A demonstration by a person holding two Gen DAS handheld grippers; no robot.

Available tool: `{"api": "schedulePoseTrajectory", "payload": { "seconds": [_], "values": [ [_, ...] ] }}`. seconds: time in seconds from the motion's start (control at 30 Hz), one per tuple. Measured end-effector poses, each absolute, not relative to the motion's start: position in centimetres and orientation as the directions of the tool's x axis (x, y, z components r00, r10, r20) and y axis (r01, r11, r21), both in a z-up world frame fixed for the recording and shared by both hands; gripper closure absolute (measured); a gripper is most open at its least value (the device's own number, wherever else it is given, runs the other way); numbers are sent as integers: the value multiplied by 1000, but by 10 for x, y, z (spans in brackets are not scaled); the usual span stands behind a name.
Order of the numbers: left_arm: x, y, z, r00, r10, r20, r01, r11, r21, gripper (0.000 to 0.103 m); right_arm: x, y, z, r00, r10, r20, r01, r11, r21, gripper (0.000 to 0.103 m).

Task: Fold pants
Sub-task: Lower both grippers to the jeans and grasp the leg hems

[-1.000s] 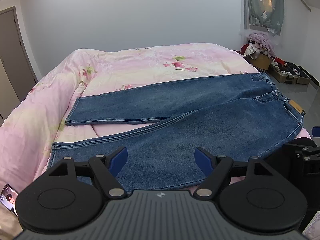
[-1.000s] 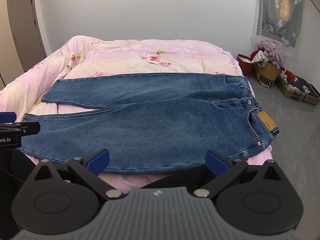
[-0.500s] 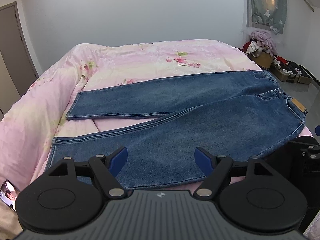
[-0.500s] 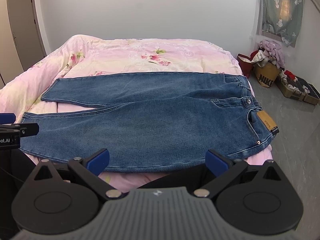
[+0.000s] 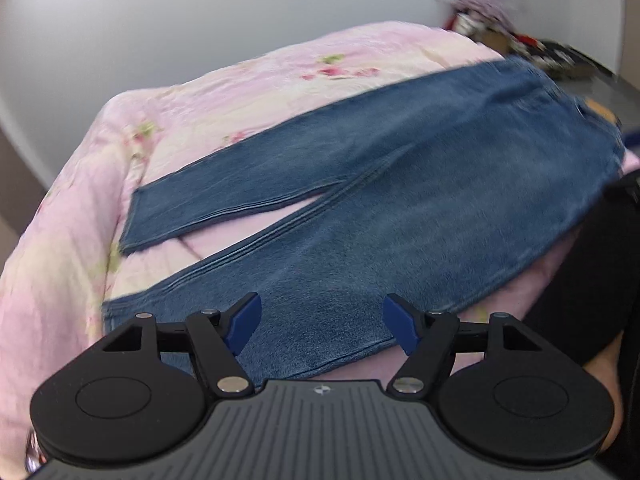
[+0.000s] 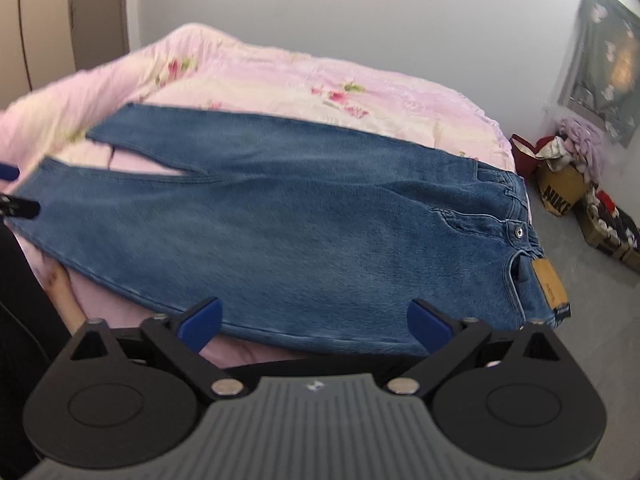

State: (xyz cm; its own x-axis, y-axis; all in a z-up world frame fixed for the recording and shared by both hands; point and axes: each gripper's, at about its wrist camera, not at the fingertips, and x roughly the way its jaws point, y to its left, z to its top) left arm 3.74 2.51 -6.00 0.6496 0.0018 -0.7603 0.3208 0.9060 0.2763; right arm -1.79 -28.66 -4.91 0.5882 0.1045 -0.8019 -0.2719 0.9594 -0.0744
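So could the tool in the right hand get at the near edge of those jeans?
Probably yes: the right tool is over the jeans' near edge, jaws closing with nothing between them.

Even soft daylight, no harsh shadows; motion blur throughout; fisheye bending, dark corners.

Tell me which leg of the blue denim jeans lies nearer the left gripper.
The lower leg, along the near edge of the pink floral quilt. It runs right under the left gripper; the other leg lies farther up the bed.
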Motion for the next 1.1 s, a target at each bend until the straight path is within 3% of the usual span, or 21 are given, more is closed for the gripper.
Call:
{"api": "schedulePoseTrajectory", "payload": {
  "seconds": [0.1, 0.33, 0.47, 0.53, 0.9, 0.97, 1.07, 1.1],
  "values": [
    [44, 16, -78, 626, 2, -780, 403, 856, 325, 20, 2, -286, -67, 543, 110, -832, -341, 935, -98, 25],
    [65, -10, -112, 575, 51, -817, 560, 703, 438, 20, 37, -265, -106, 415, 111, -903, -529, 837, -140, 25],
    [79, -23, -130, 510, 50, -859, 649, 633, 422, 20, 50, -250, -127, 321, 116, -940, -601, 792, -108, 24],
    [87, -30, -144, 498, 60, -865, 673, 602, 429, 20, 55, -242, -136, 296, 109, -949, -629, 770, -107, 19],
    [97, -47, -184, 476, 80, -876, 748, 487, 451, 20, 71, -211, -173, 218, 34, -975, -753, 642, -146, 19],
    [101, -46, -184, 468, 68, -881, 750, 497, 437, 20, 74, -207, -174, 231, 38, -972, -764, 626, -158, 26],
    [101, -41, -183, 469, 40, -882, 750, 510, 422, 19, 76, -204, -167, 211, 73, -975, -780, 613, -122, 49],
    [100, -39, -181, 472, 30, -881, 749, 512, 419, 19, 76, -204, -162, 208, 93, -974, -784, 611, -109, 64]
  ]
}}
